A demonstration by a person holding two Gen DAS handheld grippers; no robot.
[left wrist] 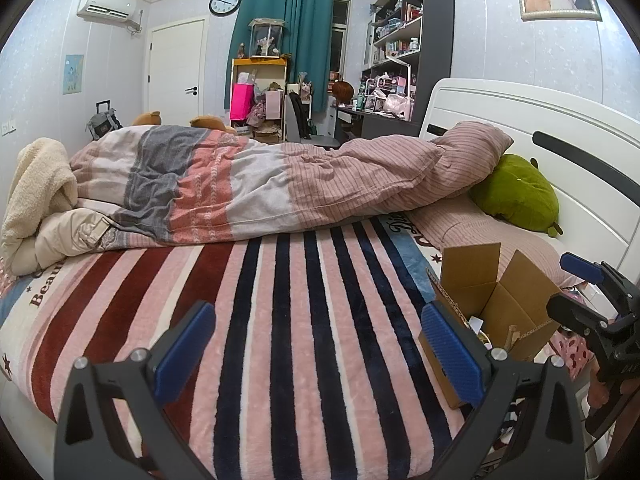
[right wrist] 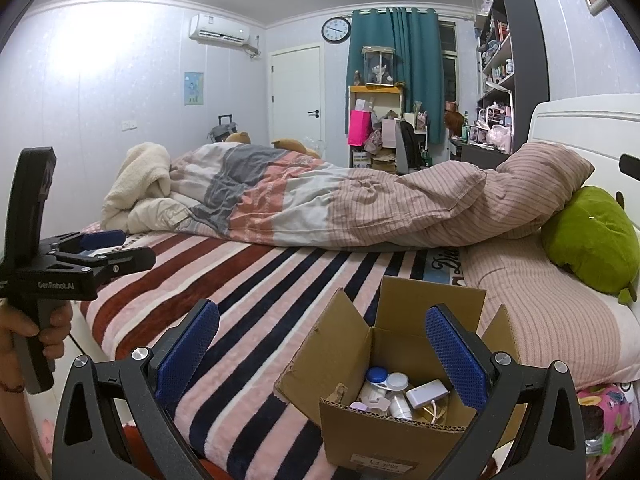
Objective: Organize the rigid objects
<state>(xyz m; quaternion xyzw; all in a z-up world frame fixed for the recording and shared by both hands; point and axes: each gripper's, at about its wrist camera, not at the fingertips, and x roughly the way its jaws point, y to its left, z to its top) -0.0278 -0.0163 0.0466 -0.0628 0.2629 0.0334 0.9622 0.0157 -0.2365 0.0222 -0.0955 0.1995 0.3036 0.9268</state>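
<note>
I hold both the left gripper [left wrist: 318,350] and right gripper [right wrist: 322,354] wide apart, empty, over the bed [left wrist: 280,320]; the cardboard box [right wrist: 400,436] stands under the right one.

Both rigs look identical: the matte black plastic left gripper [left wrist: 319,354] has two chunky arms with triangular cutouts, a round silver screw at each pivot, and blue mesh-textured rubber pads [left wrist: 184,354]. Same build on the matte black right gripper [right wrist: 322,354]. From the right wrist view, at 9 o'clock, white "GenRobot.AI" lettering sits on the body, with bare skin on the hand [right wrist: 30,330] wrapped around its pistol handle.
</note>
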